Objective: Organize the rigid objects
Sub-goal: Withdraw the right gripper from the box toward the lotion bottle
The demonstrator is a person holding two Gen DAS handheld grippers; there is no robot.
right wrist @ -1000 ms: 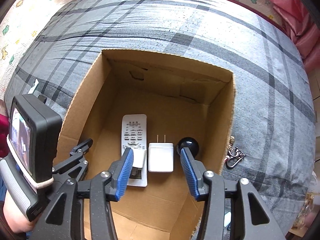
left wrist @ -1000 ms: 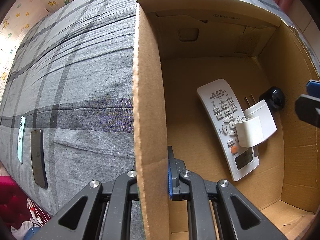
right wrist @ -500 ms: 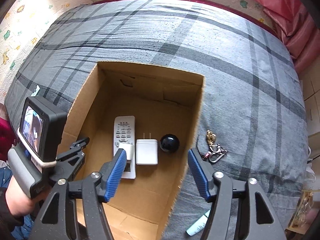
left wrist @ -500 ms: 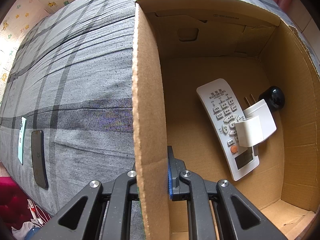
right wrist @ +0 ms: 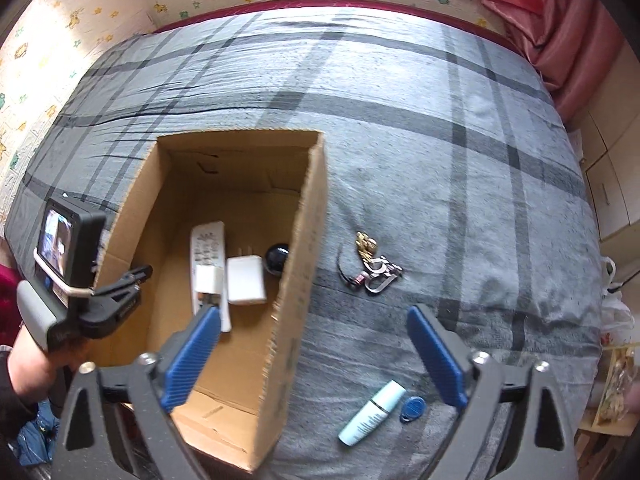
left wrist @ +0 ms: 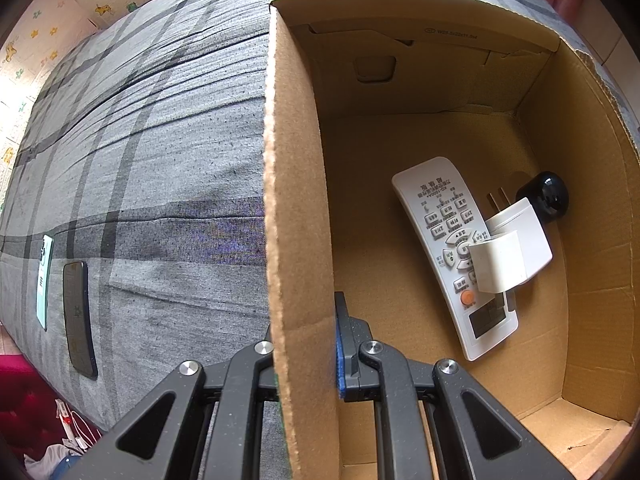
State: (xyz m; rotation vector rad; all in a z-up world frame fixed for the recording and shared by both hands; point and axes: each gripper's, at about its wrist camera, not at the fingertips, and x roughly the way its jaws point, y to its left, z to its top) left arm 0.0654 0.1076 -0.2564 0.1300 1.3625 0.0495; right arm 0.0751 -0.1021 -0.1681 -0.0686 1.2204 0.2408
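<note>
A cardboard box point(right wrist: 298, 264) stands open on the grey plaid bed. Inside lie a white remote point(left wrist: 444, 240), two white chargers point(left wrist: 516, 244) and a black round object point(left wrist: 545, 196); they also show in the right wrist view, the remote point(right wrist: 206, 248) leftmost. My left gripper point(left wrist: 306, 344) is shut on the box's left wall point(left wrist: 294, 200). My right gripper point(right wrist: 314, 356) is open and empty above the box's right wall. A key bunch point(right wrist: 372, 264), a pale tube point(right wrist: 372, 412) and a blue tag point(right wrist: 412, 408) lie on the bed right of the box.
A dark phone point(left wrist: 78, 304) and a teal card point(left wrist: 43, 280) lie on the bed left of the box. The left hand-held gripper with its screen point(right wrist: 68, 264) shows at the box's left wall. A pink curtain point(right wrist: 560, 20) hangs at the far right.
My right gripper has risen out of the box, moved right and opened wider. The left gripper keeps its hold on the wall.
</note>
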